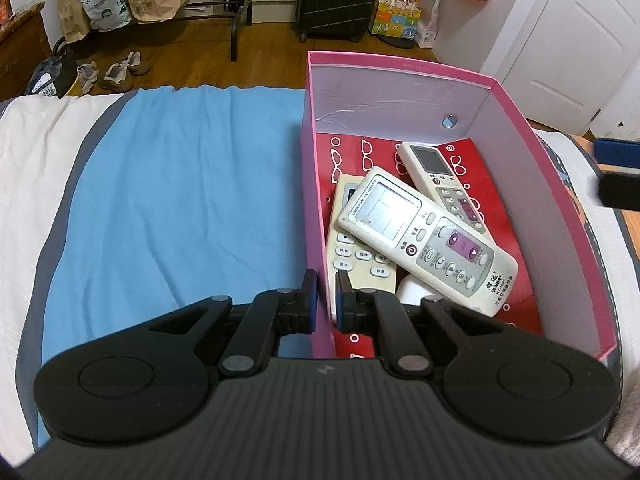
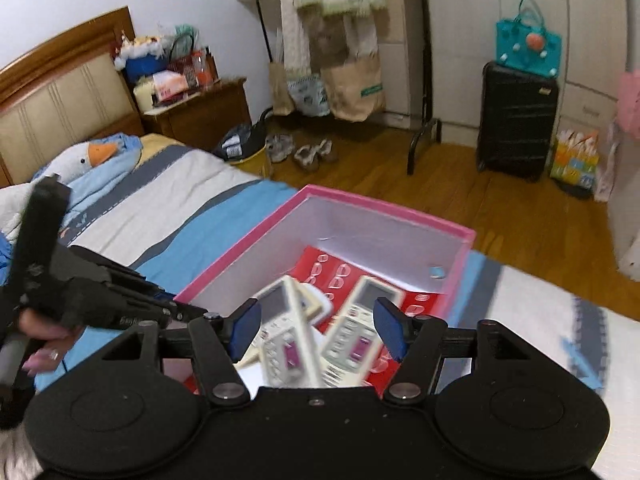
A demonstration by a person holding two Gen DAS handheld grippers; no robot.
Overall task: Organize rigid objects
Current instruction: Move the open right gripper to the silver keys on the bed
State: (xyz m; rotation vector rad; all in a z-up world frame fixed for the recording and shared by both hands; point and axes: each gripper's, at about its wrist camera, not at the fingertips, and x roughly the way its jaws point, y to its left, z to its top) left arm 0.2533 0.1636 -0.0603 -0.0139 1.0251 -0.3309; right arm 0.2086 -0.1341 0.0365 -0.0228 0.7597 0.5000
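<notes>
Inside pink box: three remotes; left tongs clamp box wall.

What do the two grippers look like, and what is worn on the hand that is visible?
Both are matte black. The left gripper has a ribbed body with a small grey logo, two round discs, silver pivot pins and dark blue pads on its fingers. The right gripper is alike, but its body is smooth with small screws. In the right wrist view, the hand wears a ring and pale pink nail polish.
</notes>
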